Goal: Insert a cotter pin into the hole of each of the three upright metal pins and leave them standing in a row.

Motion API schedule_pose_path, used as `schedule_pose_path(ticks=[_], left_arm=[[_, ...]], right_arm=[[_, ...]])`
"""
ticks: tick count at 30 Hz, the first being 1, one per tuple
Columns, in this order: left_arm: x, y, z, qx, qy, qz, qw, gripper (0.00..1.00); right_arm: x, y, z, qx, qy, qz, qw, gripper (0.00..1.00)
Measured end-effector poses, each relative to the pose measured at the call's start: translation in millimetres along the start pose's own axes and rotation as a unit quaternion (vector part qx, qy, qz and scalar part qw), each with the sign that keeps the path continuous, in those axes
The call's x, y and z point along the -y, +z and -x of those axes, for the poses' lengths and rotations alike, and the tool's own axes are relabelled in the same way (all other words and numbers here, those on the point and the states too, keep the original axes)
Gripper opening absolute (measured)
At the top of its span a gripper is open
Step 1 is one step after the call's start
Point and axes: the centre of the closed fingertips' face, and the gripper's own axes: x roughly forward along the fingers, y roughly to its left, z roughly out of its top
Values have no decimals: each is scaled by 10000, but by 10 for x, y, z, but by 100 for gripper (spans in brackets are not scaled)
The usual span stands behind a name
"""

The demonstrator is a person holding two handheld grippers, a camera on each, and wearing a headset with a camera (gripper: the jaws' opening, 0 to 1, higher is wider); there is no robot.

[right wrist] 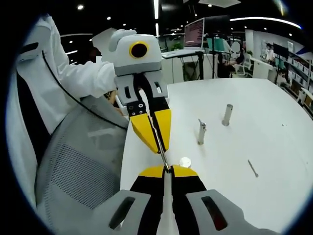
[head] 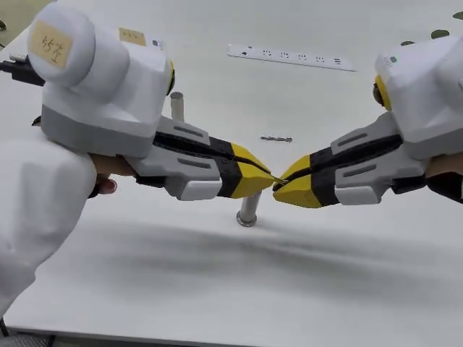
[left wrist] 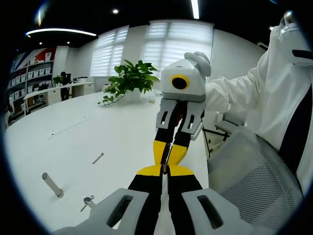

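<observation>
Above the white table (head: 217, 289), the left gripper (head: 266, 178) and right gripper (head: 281, 185) meet tip to tip, both pairs of jaws pinched tight on one thin cotter pin (right wrist: 160, 149), just over an upright metal pin (head: 248, 210).

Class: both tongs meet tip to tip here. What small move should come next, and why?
Probably open the left tongs: they and the right tongs both pinch one cotter pin, so one must release before it can go down to the upright metal pin just beneath.
</observation>
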Motion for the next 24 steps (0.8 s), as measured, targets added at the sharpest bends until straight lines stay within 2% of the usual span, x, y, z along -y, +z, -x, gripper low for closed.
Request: schedule_pose_path(ticks=[3, 5, 7, 11, 16, 18, 21, 22, 24], left_arm=[[11, -18, 7, -53, -35, -78, 9999, 0], [31, -31, 13, -78, -106, -112, 9999, 0], [41, -26, 21, -77, -130, -206, 9997, 0], [70, -16, 11, -92, -204, -215, 9995, 0], [79, -12, 5, -128, -215, -276, 9993, 2], [71, -19, 7, -154, -197, -279, 9993, 12], [40, -45, 6, -212, -132, -327, 9992, 25], [-7, -84, 3, -283, -44, -336, 9990, 28], [-52, -151, -6, -426, 46, -342, 9985, 32]], right_arm=[[-14, 3, 13, -5, 61, 123, 9999, 0], [-31, 14, 29, 32, 148, 42, 9999, 0], [-34, 21, 39, 63, 156, 33, 9999, 0], [-73, 30, 59, 61, 205, 156, 9997, 0], [-81, 50, 96, 129, 203, 135, 9996, 0], [-74, 43, 110, 101, 147, 220, 9996, 0], [25, 11, 136, -28, -191, 323, 9993, 0], [71, -65, 147, -272, -348, 468, 9979, 0], [113, -133, 149, -456, -521, 530, 9962, 0]])
